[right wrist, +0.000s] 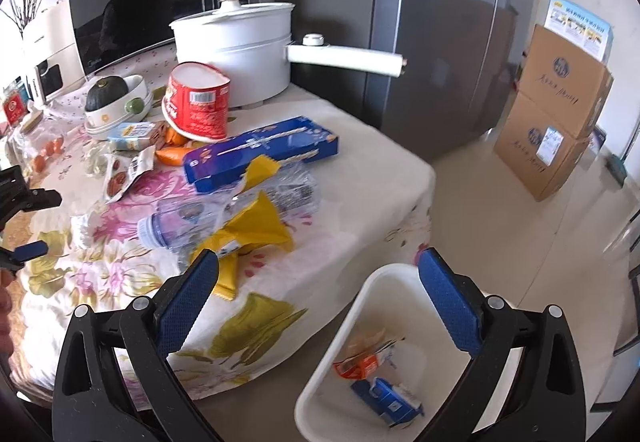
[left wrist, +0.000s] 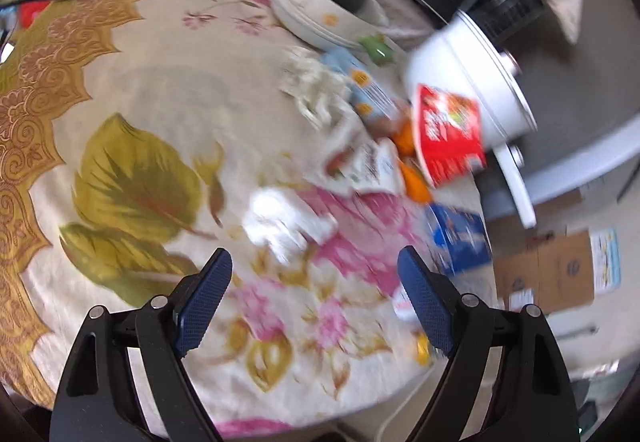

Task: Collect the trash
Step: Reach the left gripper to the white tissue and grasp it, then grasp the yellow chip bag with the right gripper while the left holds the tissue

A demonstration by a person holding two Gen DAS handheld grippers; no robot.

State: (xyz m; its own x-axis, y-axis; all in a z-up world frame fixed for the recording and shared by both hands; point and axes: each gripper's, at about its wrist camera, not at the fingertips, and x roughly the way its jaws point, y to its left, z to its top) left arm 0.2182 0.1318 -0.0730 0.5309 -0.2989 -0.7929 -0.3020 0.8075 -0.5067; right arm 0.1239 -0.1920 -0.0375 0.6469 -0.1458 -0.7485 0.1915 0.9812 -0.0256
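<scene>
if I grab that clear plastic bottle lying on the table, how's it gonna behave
The bottle looks empty and crumpled, so probably light and likely to squash under the tongs. It lies on its side, so a push may roll it. Its clear plastic could be slippery.

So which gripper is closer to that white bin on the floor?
Right. The right gripper hangs open almost directly over the white bin; the left gripper is over the table, on its far side from the bin.

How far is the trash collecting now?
Done: an orange wrapper and blue carton lie in the bin. In hand: nothing, both tongs are open. Left: bottle, yellow wrapper, blue box, red cup.
</scene>
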